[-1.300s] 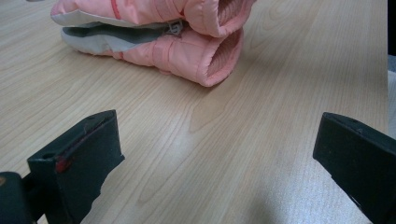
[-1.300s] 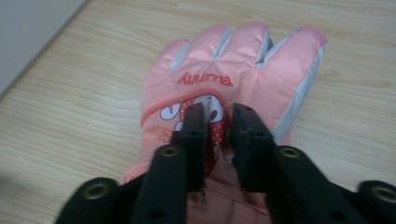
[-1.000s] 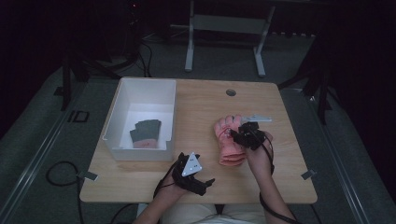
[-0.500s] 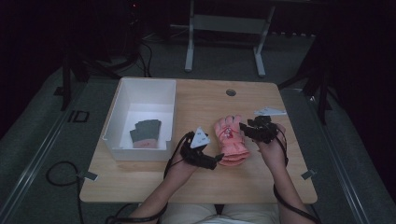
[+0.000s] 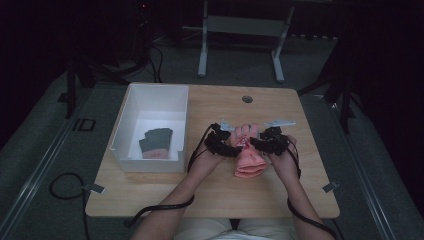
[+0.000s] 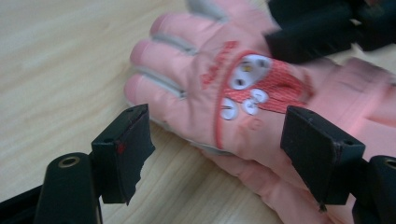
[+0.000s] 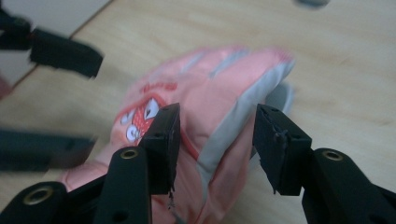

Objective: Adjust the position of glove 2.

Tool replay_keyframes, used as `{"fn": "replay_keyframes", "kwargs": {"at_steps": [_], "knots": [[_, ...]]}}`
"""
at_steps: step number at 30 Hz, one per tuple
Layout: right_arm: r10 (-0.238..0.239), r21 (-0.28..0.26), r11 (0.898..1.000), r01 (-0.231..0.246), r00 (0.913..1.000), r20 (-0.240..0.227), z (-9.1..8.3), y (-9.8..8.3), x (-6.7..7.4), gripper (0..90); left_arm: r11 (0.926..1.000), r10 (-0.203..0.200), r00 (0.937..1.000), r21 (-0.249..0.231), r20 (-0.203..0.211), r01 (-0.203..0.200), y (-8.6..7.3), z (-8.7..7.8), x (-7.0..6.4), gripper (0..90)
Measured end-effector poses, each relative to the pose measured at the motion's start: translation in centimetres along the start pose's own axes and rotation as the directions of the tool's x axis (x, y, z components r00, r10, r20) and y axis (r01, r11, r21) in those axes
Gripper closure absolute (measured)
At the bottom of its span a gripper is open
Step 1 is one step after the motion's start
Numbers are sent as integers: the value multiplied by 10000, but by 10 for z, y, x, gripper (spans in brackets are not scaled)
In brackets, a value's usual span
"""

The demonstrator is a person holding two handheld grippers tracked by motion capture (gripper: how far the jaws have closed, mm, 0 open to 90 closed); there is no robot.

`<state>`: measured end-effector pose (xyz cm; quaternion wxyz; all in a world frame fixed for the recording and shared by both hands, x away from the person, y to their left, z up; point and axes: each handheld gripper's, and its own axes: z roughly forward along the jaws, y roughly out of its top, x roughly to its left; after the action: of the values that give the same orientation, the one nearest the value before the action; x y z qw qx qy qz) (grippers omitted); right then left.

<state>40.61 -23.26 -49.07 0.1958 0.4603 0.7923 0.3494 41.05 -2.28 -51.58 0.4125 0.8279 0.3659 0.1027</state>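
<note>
A pink glove (image 5: 250, 160) with grey finger strips and a red mesh patch lies on the wooden table (image 5: 300, 190), on top of a second pink glove. My left gripper (image 5: 234, 150) comes at it from the left. Its jaws have just been closing and stand on either side of the glove's body (image 6: 201, 79), pads clear of the fabric. My right gripper (image 5: 256, 145) is at the glove's right side. Its jaws have just been opening and straddle the grey-trimmed edge (image 7: 229, 121) without pressing on it.
A white bin (image 5: 125, 125) stands on the left of the table with a dark grey glove (image 5: 156, 140) lying inside. A round cable hole (image 5: 247, 99) sits near the table's far edge. Cables trail from both grippers toward the table's near edge.
My left gripper has travelled from the table's near edge up and right to the pink glove. The right gripper has shifted slightly right and down beside the glove.
</note>
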Motion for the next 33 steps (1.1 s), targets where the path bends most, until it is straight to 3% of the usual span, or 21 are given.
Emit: {"fn": "replay_keyframes", "kwargs": {"at_steps": [1, 3, 5, 7, 8, 11, 12, 13, 14, 19, 20, 22, 25, 33], "knots": [[21, 100, 9999, -20, 10000, -96, 3, -4, -1, 500, 9989, -274, 9995, 385, -128, 279, -1, 6, 2, 241], [-80, 324, 9994, 84, 9999, -130, 8, -11, -6, 479, 9933, -787, 9969, 853, 86, 776, -5, 16, 6, 240], [-123, 570, 9983, 135, 9997, -216, 11, -15, -9, 468, 9901, -925, 9957, 1060, -12, 921, -10, 24, 6, 241], [-329, 762, 9965, 353, 9989, -324, 16, -18, -10, 470, 9861, -1237, 9910, 1182, 511, 1170, -12, 30, 9, 288], [-252, 849, 9960, 283, 9990, -366, 18, -18, -10, 487, 9861, -1237, 9910, 1182, 511, 1170, -12, 30, 9, 323], [318, 1078, 9939, -229, 9962, -816, 23, -19, -14, 561, 9759, -2005, 9683, 1178, 1492, 1840, -14, 38, 16, 432], [318, 1078, 9939, -229, 9962, -816, 23, -19, -14, 561, 9759, -2005, 9683, 1178, 1492, 1840, -14, 38, 16, 502], [431, 1173, 9926, -320, 9947, -934, 24, -19, -15, 561, 9759, -2005, 9683, 1178, 1492, 1840, -14, 38, 16, 502], [222, 1179, 9930, -116, 9958, -885, 24, -19, -13, 649, 9767, -1988, 9634, 1176, 1796, 1797, -12, 42, 16, 594], [246, 1086, 9940, -163, 9968, -755, 23, -18, -11, 696, 9816, -1655, 9721, 1228, 1661, 1461, -7, 40, 12, 749], [406, 939, 9950, -329, 9959, -812, 20, -16, -12, 716, 9857, -1414, 9777, 1130, 1555, 1246, -4, 36, 9, 782], [436, 845, 9957, -367, 9957, -816, 16, -15, -11, 724, 9879, -1249, 9801, 1109, 1542, 1084, -2, 33, 6, 799], [401, 750, 9966, -341, 9960, -801, 12, -14, -11, 726, 9897, -1213, 9789, 957, 1643, 1066, 3, 26, 5, 807], [380, -164, 9991, -396, 9952, -905, -18, 1, -8, 727, 9965, -646, 9853, 621, 1582, 554, 26, -2, -3, 813]]}}
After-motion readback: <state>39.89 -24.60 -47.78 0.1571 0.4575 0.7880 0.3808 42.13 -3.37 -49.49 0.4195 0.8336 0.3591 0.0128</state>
